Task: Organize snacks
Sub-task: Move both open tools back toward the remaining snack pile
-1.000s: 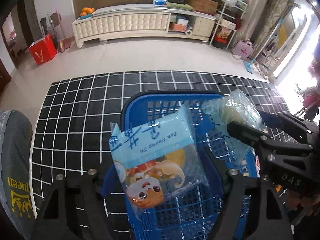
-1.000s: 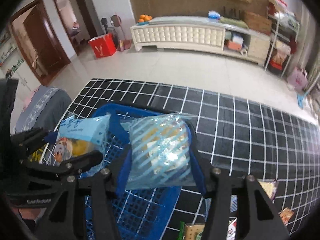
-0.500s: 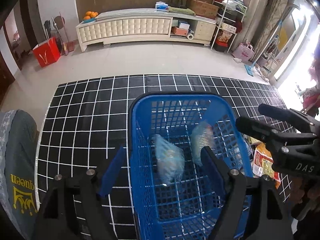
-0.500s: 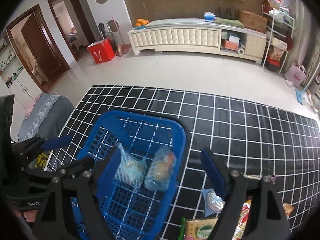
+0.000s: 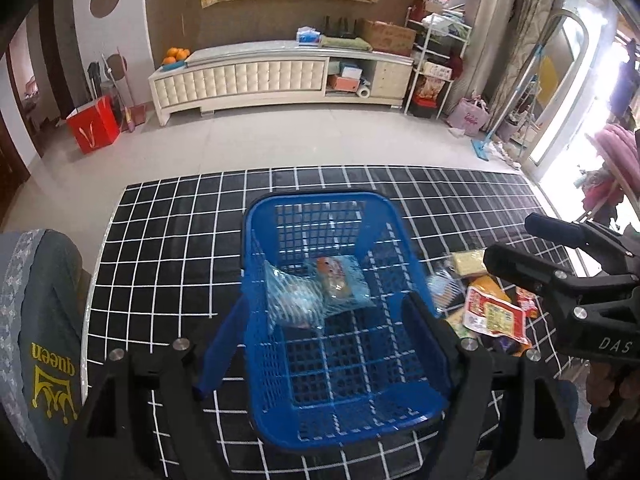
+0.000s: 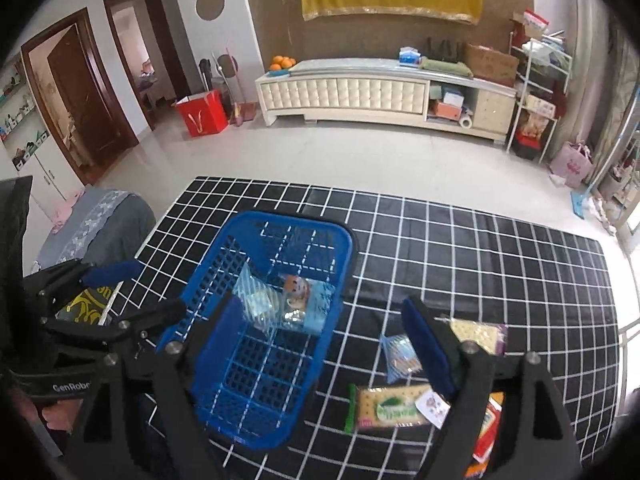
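Observation:
A blue plastic basket [image 5: 256, 304] [image 6: 208, 308] stands on a black grid-patterned cloth. Two snack bags lie inside it: a striped clear bag [image 5: 290, 300] [image 6: 256, 306] and a light blue bag with a cartoon face [image 5: 340, 280] [image 6: 306, 304]. My left gripper [image 5: 324, 324] is open and empty above the basket's near half. My right gripper [image 6: 320, 332] is open and empty over the basket's right rim. Loose snacks lie right of the basket: a red and yellow packet [image 5: 494, 314], a green cracker pack [image 6: 390, 406], a small striped bag [image 6: 398, 356] and a pale cracker pack [image 6: 478, 334].
A grey cushioned seat with "queen" on it [image 5: 36, 332] stands left of the cloth. A white low cabinet [image 5: 280, 76], a red bag [image 5: 92, 124] and shelves [image 5: 436, 60] line the far wall across a tiled floor.
Both grippers opened and let their snack bags fall into the basket, where the bags now lie at rest. Both grippers have risen and pulled back from the basket.

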`<state>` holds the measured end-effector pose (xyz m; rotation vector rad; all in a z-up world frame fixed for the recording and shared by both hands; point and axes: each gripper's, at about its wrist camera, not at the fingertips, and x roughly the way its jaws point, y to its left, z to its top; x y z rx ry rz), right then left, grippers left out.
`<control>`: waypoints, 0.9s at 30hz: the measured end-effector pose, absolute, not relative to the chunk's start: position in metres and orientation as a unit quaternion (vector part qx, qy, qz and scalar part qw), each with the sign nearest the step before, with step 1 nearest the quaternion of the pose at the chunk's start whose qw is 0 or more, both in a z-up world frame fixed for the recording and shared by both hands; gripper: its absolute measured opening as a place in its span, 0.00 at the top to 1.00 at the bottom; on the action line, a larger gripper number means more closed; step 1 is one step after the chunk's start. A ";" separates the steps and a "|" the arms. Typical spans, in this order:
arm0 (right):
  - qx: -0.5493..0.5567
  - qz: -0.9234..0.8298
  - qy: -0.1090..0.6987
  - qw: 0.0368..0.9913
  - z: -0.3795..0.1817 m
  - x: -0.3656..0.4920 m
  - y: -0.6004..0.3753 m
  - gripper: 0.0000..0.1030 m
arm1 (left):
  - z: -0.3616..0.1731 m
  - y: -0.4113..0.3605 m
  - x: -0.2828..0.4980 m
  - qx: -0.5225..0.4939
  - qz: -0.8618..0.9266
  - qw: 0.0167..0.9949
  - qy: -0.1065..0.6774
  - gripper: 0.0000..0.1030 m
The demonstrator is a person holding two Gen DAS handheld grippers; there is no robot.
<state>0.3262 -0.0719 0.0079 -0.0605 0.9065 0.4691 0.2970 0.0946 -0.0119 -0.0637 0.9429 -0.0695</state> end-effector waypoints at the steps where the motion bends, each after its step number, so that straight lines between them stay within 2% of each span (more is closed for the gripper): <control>1: -0.029 0.223 0.432 0.873 0.010 0.322 -0.076 0.17 | -0.007 0.088 0.291 -0.026 -0.037 0.891 0.451 0.26; 13: -0.008 0.202 0.419 0.885 0.034 0.279 -0.138 0.17 | 0.016 0.011 0.248 0.026 -0.076 0.900 0.429 0.26; 20: -0.003 0.179 0.427 0.886 0.024 0.265 -0.179 0.17 | 0.002 -0.037 0.244 0.037 -0.102 0.891 0.440 0.26; 27: 0.001 0.161 0.461 0.873 -0.013 0.258 -0.218 0.17 | -0.029 -0.069 0.242 0.033 -0.118 0.880 0.460 0.26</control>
